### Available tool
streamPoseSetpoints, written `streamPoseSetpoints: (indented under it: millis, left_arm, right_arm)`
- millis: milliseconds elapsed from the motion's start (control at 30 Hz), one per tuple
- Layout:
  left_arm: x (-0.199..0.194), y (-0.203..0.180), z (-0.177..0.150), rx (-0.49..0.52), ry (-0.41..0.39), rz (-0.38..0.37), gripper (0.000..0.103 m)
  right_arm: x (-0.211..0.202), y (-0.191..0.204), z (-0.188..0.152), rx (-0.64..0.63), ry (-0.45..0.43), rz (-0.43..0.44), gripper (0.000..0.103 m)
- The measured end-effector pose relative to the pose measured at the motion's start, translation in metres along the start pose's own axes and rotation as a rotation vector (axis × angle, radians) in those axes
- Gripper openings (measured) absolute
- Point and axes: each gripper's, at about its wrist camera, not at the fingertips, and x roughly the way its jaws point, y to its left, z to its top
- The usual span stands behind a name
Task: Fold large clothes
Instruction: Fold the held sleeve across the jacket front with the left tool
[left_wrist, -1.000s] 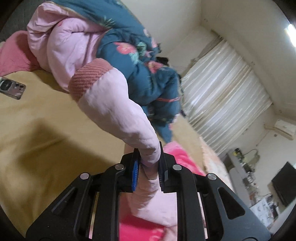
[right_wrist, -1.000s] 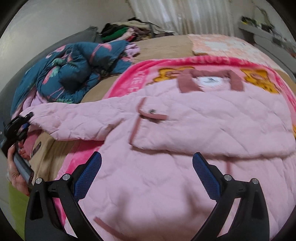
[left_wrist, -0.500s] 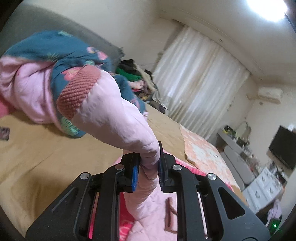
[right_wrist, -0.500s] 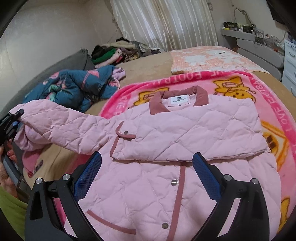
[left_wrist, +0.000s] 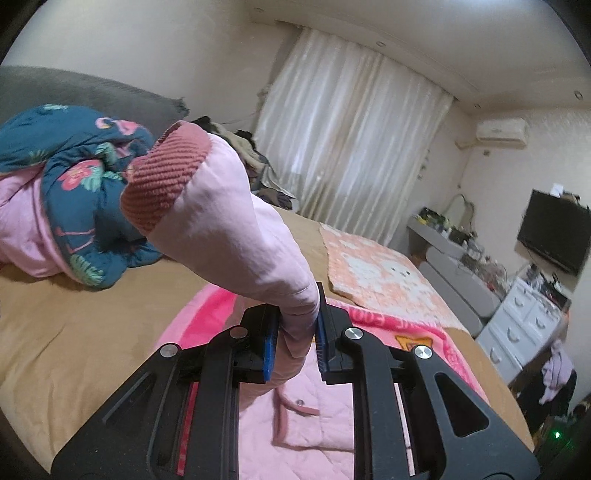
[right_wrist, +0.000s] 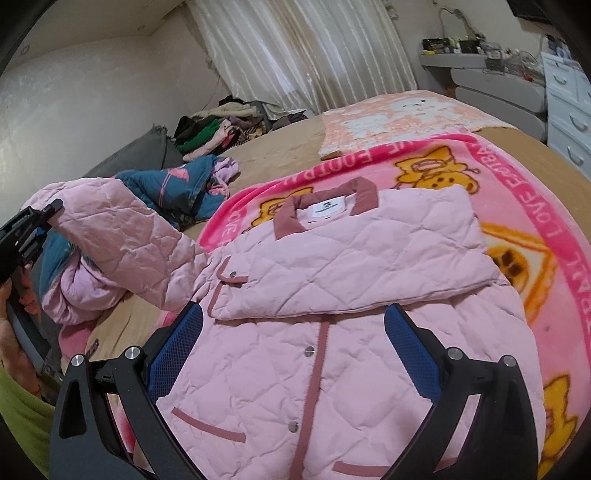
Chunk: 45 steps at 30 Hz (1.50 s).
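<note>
Pinching a sleeve (left_wrist: 236, 236) between its blue pads, the left gripper (left_wrist: 295, 332) holds it raised off the bed (left_wrist: 74, 332), the ribbed cuff (left_wrist: 162, 181) standing just beyond the fingers. Below it lies the pink jacket (right_wrist: 351, 266), spread on a pink blanket (right_wrist: 517, 206). The right gripper (right_wrist: 295, 350) hangs over the jacket's front with its jaws wide apart and nothing between them. Farther off to its left sits a blue quilt (left_wrist: 74, 155).
</note>
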Motion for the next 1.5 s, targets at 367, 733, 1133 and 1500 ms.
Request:
streamPoseSetpoints:
  millis: [367,733,1133,1500]
  left_arm:
    - [0.02,-0.069,-0.027,0.102,0.069,-0.092,0.01]
    - [0.047,-0.121,-0.062,0.187,0.154,-0.142,0.01]
    - [0.087,-0.165,-0.126,0.266,0.304,-0.175,0.011]
    - [0.126,-0.19,-0.2,0.376,0.472,-0.187,0.015]
  right_arm:
    - [-0.027,-0.041,-0.002,0.074,-0.046,-0.016,0.098]
    - [-0.046,-0.081,-0.005,0.124,-0.077,-0.065,0.098]
    - [-0.058,-0.114,-0.006,0.186,-0.102,-0.087,0.098]
    - [-0.055,-0.139,-0.015,0.249,-0.093,-0.121,0.098]
